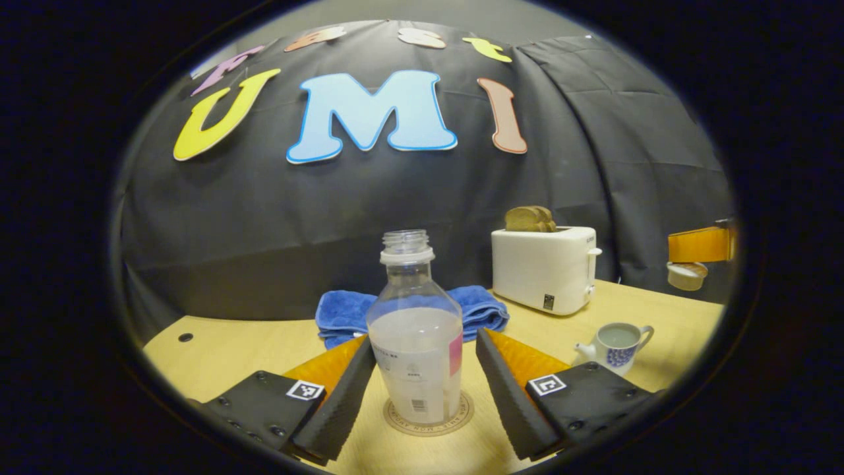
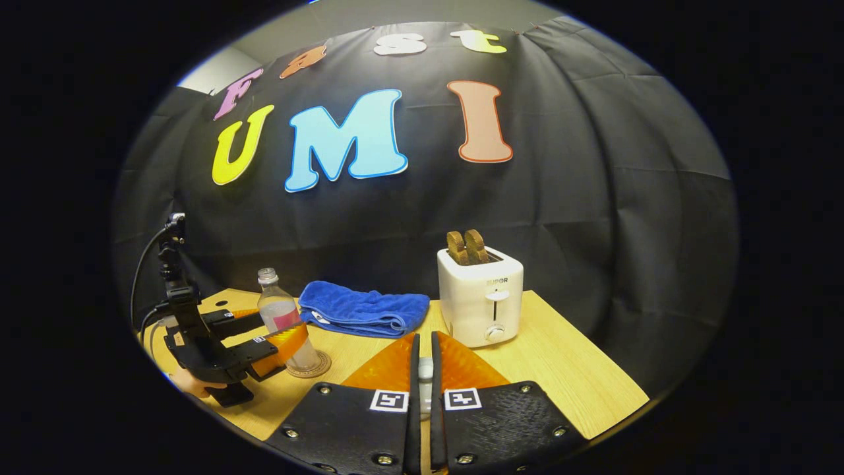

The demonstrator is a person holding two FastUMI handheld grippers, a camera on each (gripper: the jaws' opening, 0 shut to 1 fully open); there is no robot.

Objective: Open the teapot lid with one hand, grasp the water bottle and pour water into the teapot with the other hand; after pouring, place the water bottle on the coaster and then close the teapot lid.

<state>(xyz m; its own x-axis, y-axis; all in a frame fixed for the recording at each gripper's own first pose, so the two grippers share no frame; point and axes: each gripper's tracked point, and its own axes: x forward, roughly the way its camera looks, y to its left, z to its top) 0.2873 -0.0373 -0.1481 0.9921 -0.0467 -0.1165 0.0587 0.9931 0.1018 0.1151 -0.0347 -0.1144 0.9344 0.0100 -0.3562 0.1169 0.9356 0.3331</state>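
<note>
The bottle (image 1: 415, 343) stands upright and uncapped on the coaster (image 1: 428, 419), part full, between the left gripper's (image 1: 419, 389) jaws. The jaws are spread wide, one finger on each side of it; whether either touches it I cannot tell. Beyond the bottle lies a folded blue towel (image 1: 478, 307), and right of that a white toaster (image 1: 544, 267) with bread (image 1: 529, 219) in its slots. Right of the jaws and near them sits the teapot (image 1: 613, 346), lidless, liquid showing inside. Farther right and higher, the lid (image 1: 686, 275) hangs from the other gripper's fingers.

In the right gripper view, the right gripper's (image 2: 425, 376) jaws are nearly together, clamped on the lid's knob (image 2: 426, 369). Ahead of them stands the toaster; to their left are the towel, the bottle and the left gripper, all on the wooden worktop (image 2: 567, 369).
</note>
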